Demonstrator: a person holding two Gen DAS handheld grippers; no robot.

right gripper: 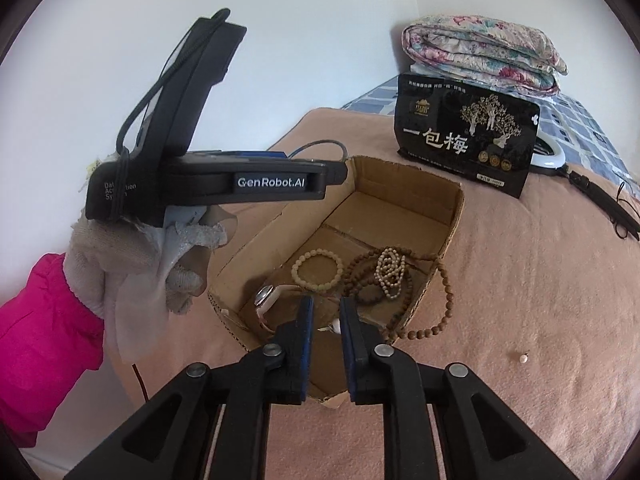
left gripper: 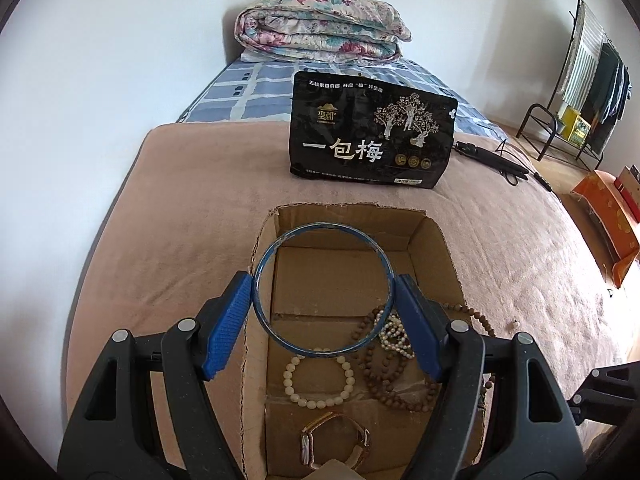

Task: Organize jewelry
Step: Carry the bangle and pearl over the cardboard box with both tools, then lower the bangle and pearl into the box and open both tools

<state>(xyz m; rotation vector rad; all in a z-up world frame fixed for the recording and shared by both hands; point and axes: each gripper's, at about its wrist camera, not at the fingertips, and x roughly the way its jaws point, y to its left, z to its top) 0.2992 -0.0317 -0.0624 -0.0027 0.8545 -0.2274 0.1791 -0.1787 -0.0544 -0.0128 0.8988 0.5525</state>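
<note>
My left gripper (left gripper: 323, 280) is shut on a blue bangle (left gripper: 324, 225), pinched by its two sides between the blue pads and held above an open cardboard box (left gripper: 436, 248). In the box lie a cream bead bracelet (left gripper: 289, 376), a brown bead strand (left gripper: 380, 376), a pearl bracelet (left gripper: 394, 336) and a watch (left gripper: 308, 446). My right gripper (right gripper: 326, 302) hovers over the box's near end (right gripper: 452, 216), jaws a little apart and pressing on nothing. A small pale item (right gripper: 336, 326) shows below the gap. The brown bead strand (right gripper: 448, 304) trails over the box wall.
The box sits on a pink blanket (right gripper: 520, 280) on a bed. A black snack bag (left gripper: 372, 132) stands behind it, and a folded quilt (left gripper: 320, 28) lies further back. A loose pearl (right gripper: 523, 358) and a black tripod (left gripper: 492, 160) lie to the right. A gloved hand (right gripper: 120, 272) holds the left gripper.
</note>
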